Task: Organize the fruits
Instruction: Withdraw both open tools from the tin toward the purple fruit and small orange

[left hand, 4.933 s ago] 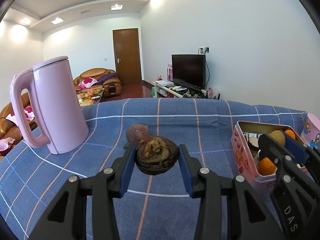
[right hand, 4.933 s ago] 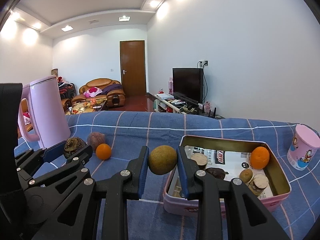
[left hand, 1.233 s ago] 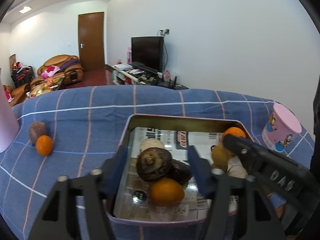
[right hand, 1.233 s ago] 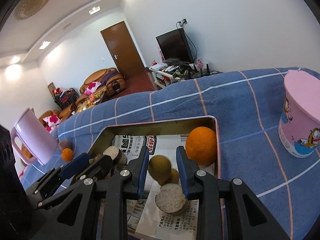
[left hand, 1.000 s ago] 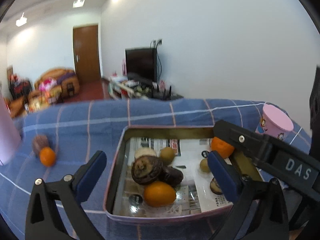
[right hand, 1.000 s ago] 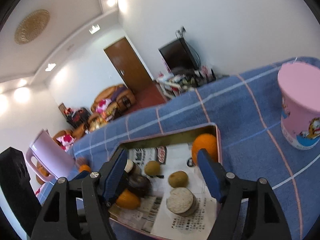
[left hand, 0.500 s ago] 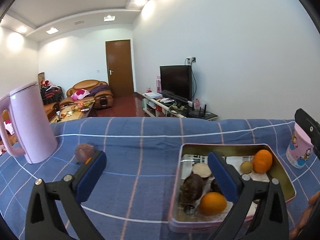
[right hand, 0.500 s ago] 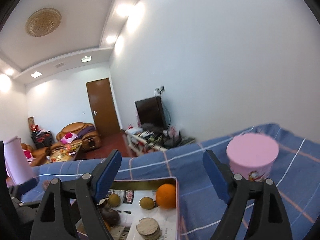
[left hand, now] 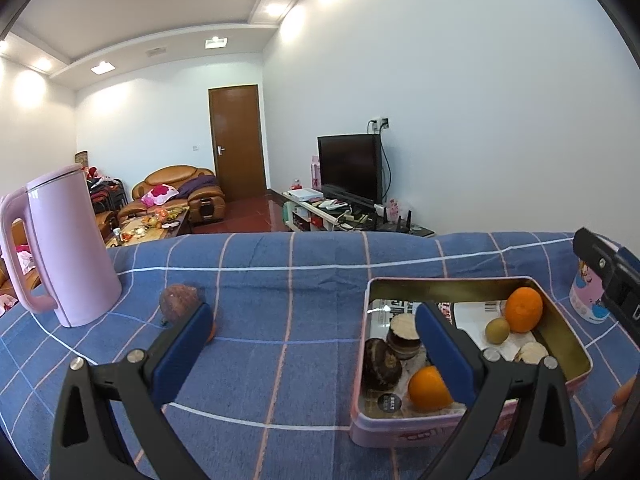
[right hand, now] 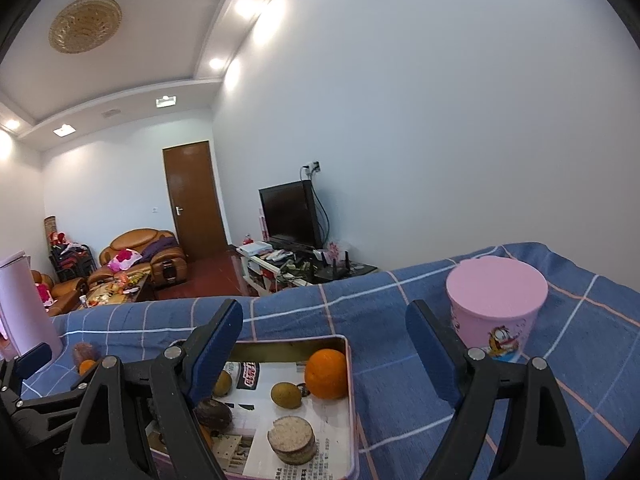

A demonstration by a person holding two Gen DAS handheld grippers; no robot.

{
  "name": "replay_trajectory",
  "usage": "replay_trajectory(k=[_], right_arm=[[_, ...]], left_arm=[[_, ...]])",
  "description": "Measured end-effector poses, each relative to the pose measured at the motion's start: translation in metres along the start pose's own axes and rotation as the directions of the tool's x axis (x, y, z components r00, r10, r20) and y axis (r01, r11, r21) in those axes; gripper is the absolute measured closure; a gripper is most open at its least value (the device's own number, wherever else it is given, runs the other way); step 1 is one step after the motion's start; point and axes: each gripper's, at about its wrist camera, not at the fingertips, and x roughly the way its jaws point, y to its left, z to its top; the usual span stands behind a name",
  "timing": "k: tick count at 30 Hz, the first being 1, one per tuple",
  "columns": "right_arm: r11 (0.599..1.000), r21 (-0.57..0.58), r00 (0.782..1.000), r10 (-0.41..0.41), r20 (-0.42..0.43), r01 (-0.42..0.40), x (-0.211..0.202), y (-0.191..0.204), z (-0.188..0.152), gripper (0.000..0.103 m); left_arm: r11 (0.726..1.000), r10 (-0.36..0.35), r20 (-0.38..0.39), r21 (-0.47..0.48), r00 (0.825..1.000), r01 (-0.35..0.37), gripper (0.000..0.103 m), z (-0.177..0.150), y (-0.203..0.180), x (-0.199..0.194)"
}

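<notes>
Blue checked cloth (left hand: 288,364), tin (left hand: 568,344) near right edge, both claws spread

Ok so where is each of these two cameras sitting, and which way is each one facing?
Left wrist: on the left gripper, jaws open, looking level across the blue cloth at the kettle and tin.
Right wrist: on the right gripper, jaws open, facing the pink cup, tin below.
Shared: tin, large orange, TV.

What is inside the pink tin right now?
In the tin: two oranges, a small green-brown fruit, dark round pieces and pale cut rounds, on printed paper. A left gripper finger covers part.
</notes>
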Motion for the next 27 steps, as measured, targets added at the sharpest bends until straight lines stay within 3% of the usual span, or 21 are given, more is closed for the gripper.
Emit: replay_trajectory(k=[12,27], right_arm=[[0.999,-0.001,0.999,-0.046,-0.011,0.046,-0.025,0.014,-0.009,0.018],[0.997,0.068,0.998,-0.041,-0.052,0.045,-0.034,0.046,-0.020,0.018]], left_arm=[[1.000,-0.022,-0.011,-0.016,1.000,0.022,0.000,-0.007,0.012,-0.012],[1.000,-0.020,-0.045,-0.011,0.999,0.020,0.000,-0.013,0.044,-0.020]])
